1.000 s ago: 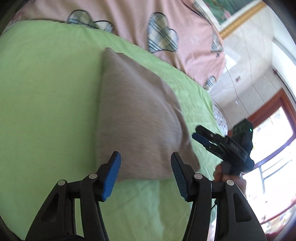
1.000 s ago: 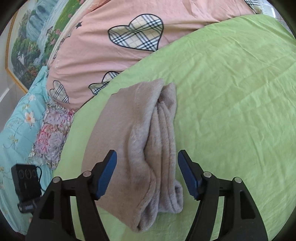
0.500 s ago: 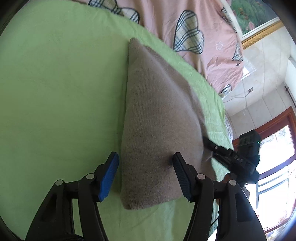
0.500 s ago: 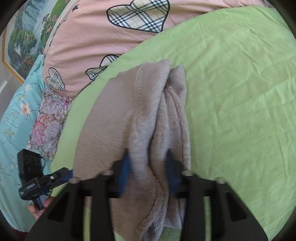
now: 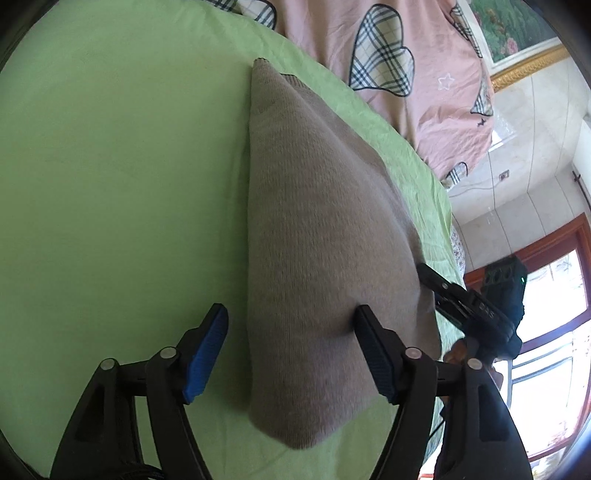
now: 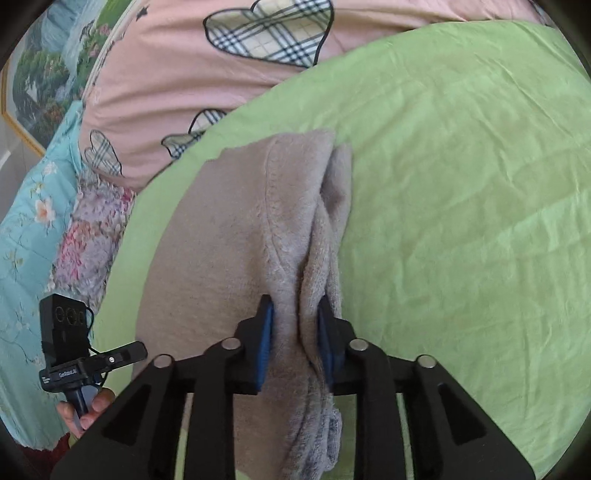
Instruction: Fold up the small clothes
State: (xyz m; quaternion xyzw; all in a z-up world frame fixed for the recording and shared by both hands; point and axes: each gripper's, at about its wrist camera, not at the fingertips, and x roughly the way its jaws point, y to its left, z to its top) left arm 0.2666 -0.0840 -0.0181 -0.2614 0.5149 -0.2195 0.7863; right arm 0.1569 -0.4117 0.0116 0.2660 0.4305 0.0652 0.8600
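Observation:
A folded beige fleece garment (image 5: pixel 317 236) lies on the green bed sheet (image 5: pixel 110 184). My left gripper (image 5: pixel 291 354) is open, its blue pads straddling the garment's near folded edge. In the right wrist view the garment (image 6: pixel 229 236) shows its fluffy bunched open edges. My right gripper (image 6: pixel 295 332) is shut on those bunched edges. The right gripper also shows in the left wrist view (image 5: pixel 458 299) at the garment's far side. The left gripper shows in the right wrist view (image 6: pixel 92 362), held by a hand.
A pink quilt with plaid hearts (image 6: pixel 207 66) lies along the head of the bed. A teal floral blanket (image 6: pixel 33 206) is at the left. A framed picture (image 5: pixel 517 33), tiled wall and window (image 5: pixel 546 302) lie beyond the bed.
My right gripper closed on the garment's bunched fluffy edges. My left gripper moved forward so its open fingers now straddle the garment's folded end.

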